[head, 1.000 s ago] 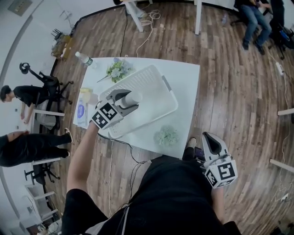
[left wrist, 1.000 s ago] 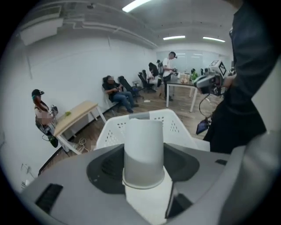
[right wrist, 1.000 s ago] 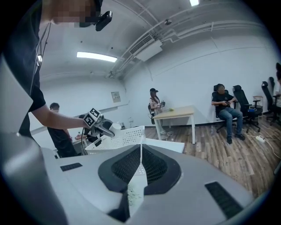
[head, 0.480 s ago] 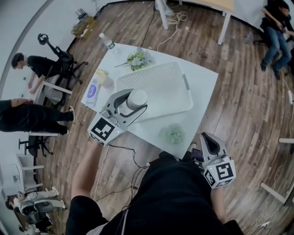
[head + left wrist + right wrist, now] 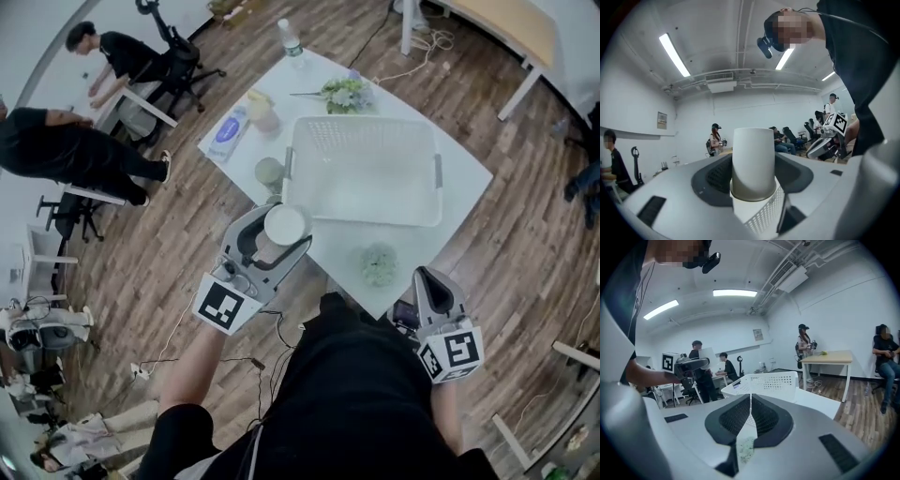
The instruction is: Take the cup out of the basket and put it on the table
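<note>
My left gripper (image 5: 284,231) is shut on the white cup (image 5: 285,225) and holds it upright in the air, over the near left edge of the white table (image 5: 457,170). In the left gripper view the cup (image 5: 753,164) stands between the two pads. The white perforated basket (image 5: 361,169) lies on the table beyond it, and nothing shows inside it. My right gripper (image 5: 432,289) hangs low by the person's body off the table's near corner. Its jaws meet with nothing between them. From the right gripper (image 5: 749,414) I see the basket (image 5: 765,380) ahead.
On the table's left part are a bunch of flowers (image 5: 345,92), a water bottle (image 5: 291,37), a pink cup (image 5: 262,112), a blue-and-white pouch (image 5: 228,131) and a greenish round cup (image 5: 269,172). A green moss ball (image 5: 379,264) sits near the front corner. People and chairs are at the left.
The left gripper has carried the cup from above the basket back toward the person, to the table's near left edge. The head view has swung. The right gripper stays by the body.
</note>
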`<state>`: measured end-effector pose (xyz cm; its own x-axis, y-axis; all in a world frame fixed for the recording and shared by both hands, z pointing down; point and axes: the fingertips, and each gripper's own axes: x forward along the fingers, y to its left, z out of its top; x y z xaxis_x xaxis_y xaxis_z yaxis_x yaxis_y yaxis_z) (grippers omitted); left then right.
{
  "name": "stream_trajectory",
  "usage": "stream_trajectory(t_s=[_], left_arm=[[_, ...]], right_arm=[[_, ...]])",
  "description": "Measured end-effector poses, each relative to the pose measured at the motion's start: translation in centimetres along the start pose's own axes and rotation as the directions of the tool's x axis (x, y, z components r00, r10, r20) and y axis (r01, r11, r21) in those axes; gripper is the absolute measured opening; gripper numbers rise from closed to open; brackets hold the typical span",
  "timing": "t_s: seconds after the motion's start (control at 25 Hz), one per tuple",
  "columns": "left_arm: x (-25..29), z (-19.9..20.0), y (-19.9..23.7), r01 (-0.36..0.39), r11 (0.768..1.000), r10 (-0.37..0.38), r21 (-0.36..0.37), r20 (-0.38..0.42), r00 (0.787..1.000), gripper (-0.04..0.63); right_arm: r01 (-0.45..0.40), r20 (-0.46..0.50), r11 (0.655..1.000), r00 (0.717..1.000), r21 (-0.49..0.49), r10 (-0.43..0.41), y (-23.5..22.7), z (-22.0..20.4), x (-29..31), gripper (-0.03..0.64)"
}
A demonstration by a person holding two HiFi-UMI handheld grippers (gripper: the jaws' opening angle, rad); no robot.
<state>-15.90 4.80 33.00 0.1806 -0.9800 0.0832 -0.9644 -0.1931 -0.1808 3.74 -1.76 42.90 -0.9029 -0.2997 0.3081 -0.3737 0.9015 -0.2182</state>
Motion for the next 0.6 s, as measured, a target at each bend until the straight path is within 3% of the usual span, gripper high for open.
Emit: stream_trajectory(t_s=[0.2,0.32,0.52,0.6], left_arm=[[-3.8,-4.6,-0.4,-0.168,0.982,0.171,-0.088,0.024,0.985,0.27],[-4.8,-8.5,-1.3,-0.237,0.967,0.239,-0.097,0.007,0.971,0.268],[-3.3,-16.7,-3.4,-0.253,0.967,0.251,-0.035,-0.059,0.966,0.27],[-2.2,-19.9,-4.1,-0.26,0.964,0.255,-0.048,-0.089,0.963,0.27]], right_arm=[[-0.016,-0.024,1.0,1.0,-0.017,0.016,0.8,0.1,1.2,0.026],[-0.006,-0.049,1.0,0.999,-0.028,0.005,0.9,-0.2,1.4,0.026],[0.008,-0.118,0.998,0.993,-0.057,-0.015,1.0,-1.3,1.5,0.026],[0.015,-0.142,0.998,0.99,-0.06,-0.024,1.1,-1.7,1.4,0.026]])
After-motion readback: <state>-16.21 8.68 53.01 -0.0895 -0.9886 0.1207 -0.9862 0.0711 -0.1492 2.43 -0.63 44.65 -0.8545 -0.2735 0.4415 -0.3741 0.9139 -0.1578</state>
